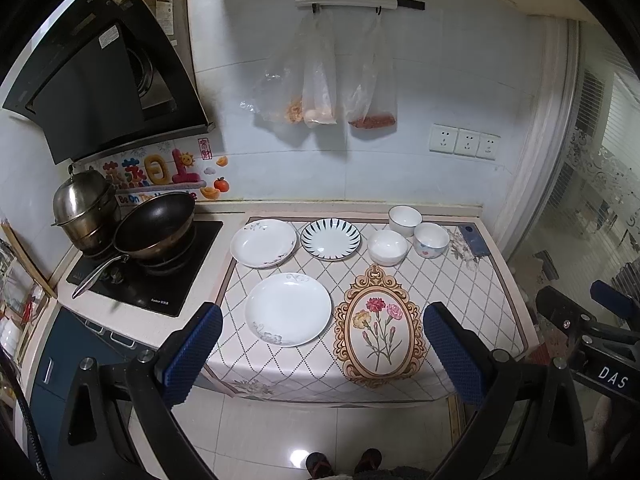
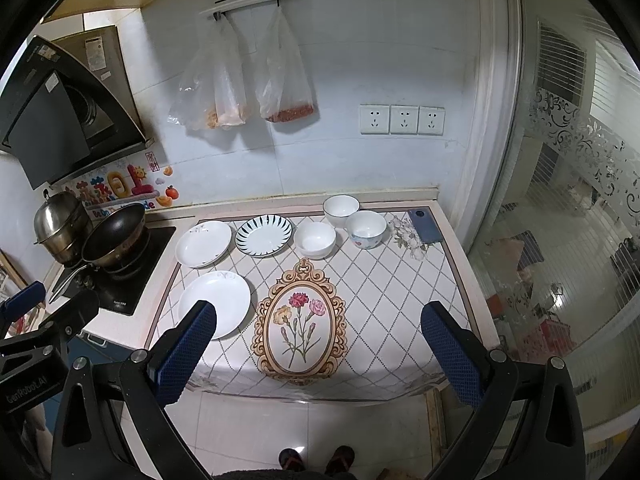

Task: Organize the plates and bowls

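Three plates lie on the patterned cloth: a white plate [image 1: 288, 309] near the front left, a white plate [image 1: 263, 242] behind it, and a blue-striped plate [image 1: 330, 238] beside that. Three white bowls stand at the back right: one plain [image 1: 387, 247], one plain [image 1: 405, 220] behind, one with a painted side [image 1: 431, 240]. My left gripper [image 1: 322, 354] is open and empty, held before the counter's front edge. My right gripper [image 2: 318, 354] is open and empty too, at the same distance. In the right wrist view the front plate [image 2: 216, 304] is partly behind my left finger.
A framed flower print [image 1: 379, 330] is on the cloth's front middle. A dark phone [image 1: 474, 240] lies at the back right corner. A wok [image 1: 154, 226] and steel pot [image 1: 82, 204] sit on the stove to the left. Bags [image 1: 320, 80] hang on the wall.
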{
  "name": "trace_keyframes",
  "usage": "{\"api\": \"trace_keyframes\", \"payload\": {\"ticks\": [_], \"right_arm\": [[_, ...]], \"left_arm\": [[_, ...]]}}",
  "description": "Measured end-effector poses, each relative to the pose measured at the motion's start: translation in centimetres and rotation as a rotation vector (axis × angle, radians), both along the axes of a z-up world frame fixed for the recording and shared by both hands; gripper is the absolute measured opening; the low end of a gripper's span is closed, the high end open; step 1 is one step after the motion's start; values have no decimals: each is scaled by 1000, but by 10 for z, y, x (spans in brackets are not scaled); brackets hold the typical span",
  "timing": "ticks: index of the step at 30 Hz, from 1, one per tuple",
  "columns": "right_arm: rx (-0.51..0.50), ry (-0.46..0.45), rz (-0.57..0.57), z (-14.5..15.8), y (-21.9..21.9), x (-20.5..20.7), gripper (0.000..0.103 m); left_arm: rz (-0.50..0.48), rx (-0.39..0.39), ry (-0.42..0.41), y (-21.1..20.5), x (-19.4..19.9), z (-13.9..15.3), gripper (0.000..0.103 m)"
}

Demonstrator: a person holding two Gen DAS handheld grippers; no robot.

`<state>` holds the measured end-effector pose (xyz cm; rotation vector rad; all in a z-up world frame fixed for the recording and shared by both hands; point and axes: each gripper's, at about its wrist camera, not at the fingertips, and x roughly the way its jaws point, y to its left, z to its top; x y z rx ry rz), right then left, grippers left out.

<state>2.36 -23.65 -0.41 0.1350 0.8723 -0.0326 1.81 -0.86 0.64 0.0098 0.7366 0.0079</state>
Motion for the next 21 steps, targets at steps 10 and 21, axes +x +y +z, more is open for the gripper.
{"api": "trace_keyframes", "payload": {"ticks": [10, 21], "right_arm": [[99, 31, 45, -35, -22, 45, 103], [260, 331, 241, -226, 55, 202, 103]], "left_arm": [[182, 27, 15, 32, 44, -39, 103], [262, 5, 279, 143, 181, -179, 103]]}}
